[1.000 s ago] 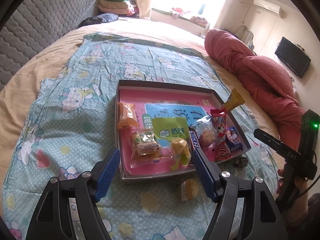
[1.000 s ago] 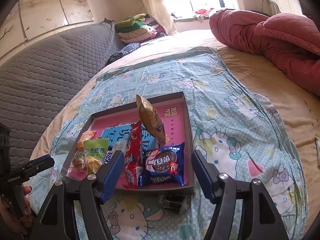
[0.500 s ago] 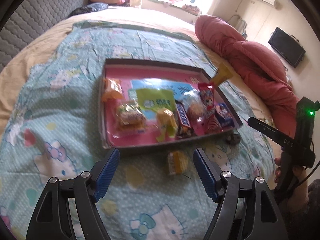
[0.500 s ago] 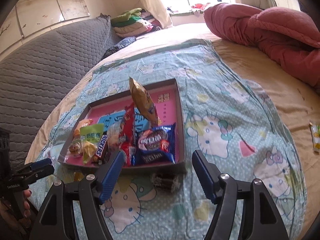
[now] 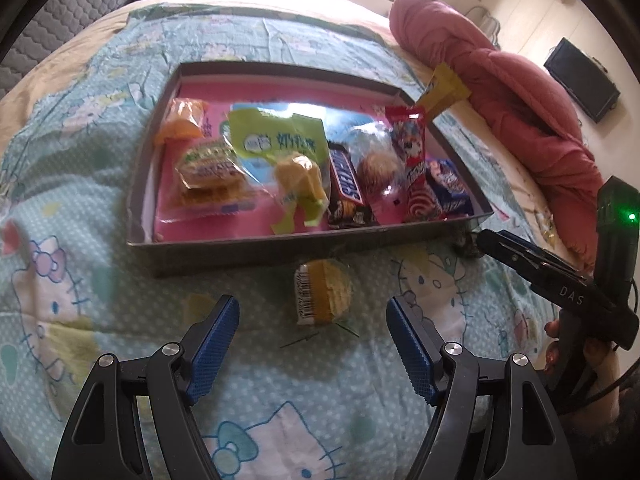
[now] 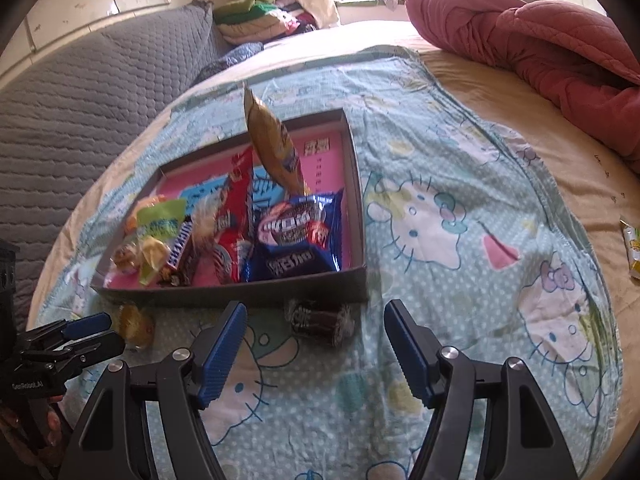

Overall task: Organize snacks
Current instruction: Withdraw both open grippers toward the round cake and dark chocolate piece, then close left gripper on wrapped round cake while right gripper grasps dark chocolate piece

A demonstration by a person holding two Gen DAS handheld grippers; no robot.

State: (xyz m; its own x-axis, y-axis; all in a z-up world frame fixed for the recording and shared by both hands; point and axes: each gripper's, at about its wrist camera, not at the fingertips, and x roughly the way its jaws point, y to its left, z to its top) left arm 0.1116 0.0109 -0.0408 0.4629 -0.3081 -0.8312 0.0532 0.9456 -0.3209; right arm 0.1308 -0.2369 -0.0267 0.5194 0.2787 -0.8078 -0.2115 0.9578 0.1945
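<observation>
Both grippers are pointing steeply down at the bed, fingers spread apart and grasping nothing. The left gripper is hovering with a small yellow cake in a clear wrapper lying just ahead of its fingers and slightly between their tips, untouched, a barcode showing on the wrapper's left end. The right gripper is hovering likewise, with a dark wrapped snack lying just ahead of its fingers and between their lines, its print too blurred to read. Both loose snacks are resting on the cartoon-cat blanket, just outside the near wall of the shallow box, which is standing beyond the fingertips. Bare blanket is lying open to either side of each pair of fingers. Inside the box, past the left fingers, a Snickers bar, a green packet with Chinese writing and a red packet are crowding the near half; past the right fingers a blue cookie packet is lying against the near wall, and a gold packet is standing tilted behind it. Further right, a red quilt is bunched up.
</observation>
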